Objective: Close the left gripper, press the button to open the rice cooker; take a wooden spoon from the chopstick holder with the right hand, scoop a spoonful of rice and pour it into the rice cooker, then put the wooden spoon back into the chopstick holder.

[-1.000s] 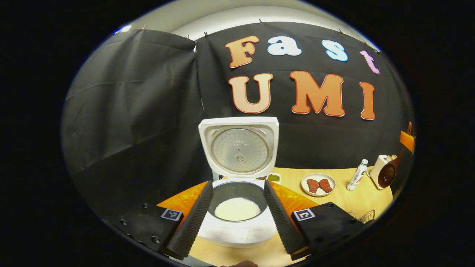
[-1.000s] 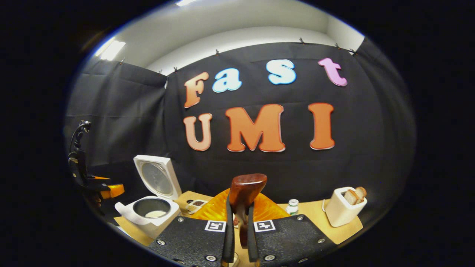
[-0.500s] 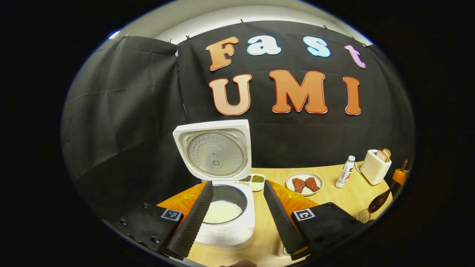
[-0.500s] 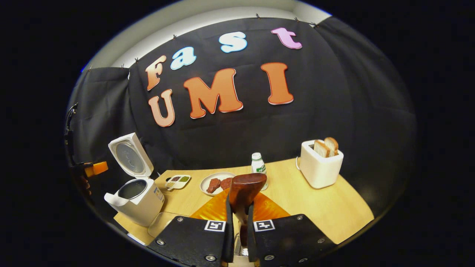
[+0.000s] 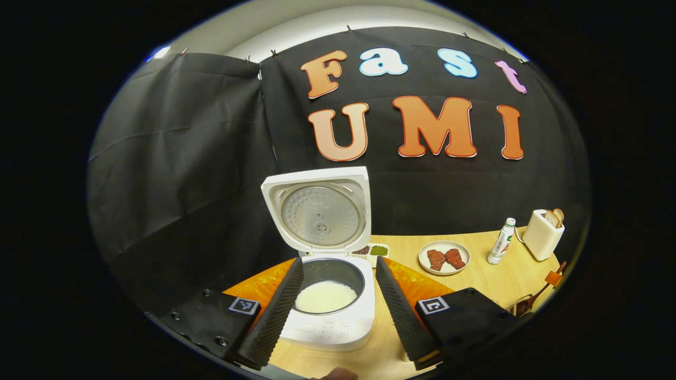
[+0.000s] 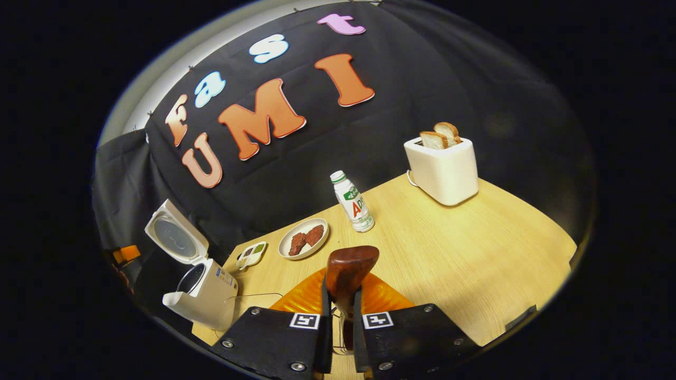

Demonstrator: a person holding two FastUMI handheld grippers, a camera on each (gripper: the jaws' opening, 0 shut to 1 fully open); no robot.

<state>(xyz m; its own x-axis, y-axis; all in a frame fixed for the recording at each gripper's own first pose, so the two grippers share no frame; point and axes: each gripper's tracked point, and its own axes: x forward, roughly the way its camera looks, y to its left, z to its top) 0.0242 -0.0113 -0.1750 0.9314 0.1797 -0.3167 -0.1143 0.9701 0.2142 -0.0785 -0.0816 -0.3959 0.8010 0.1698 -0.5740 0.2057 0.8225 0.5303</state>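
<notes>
Right tool (image 6: 338, 345) pinches wooden spoon (image 6: 348, 269), now tipped lower toward surface (image 6: 475, 264), returning it; left tool (image 5: 332, 311) spread before open rice cooker (image 5: 327, 316).

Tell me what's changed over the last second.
The right gripper, shut on the spoon, has tipped downward over the table; seen from the left gripper, the spoon dropped low toward the table's right edge. The cooker stays open with rice inside, left gripper open.
</notes>
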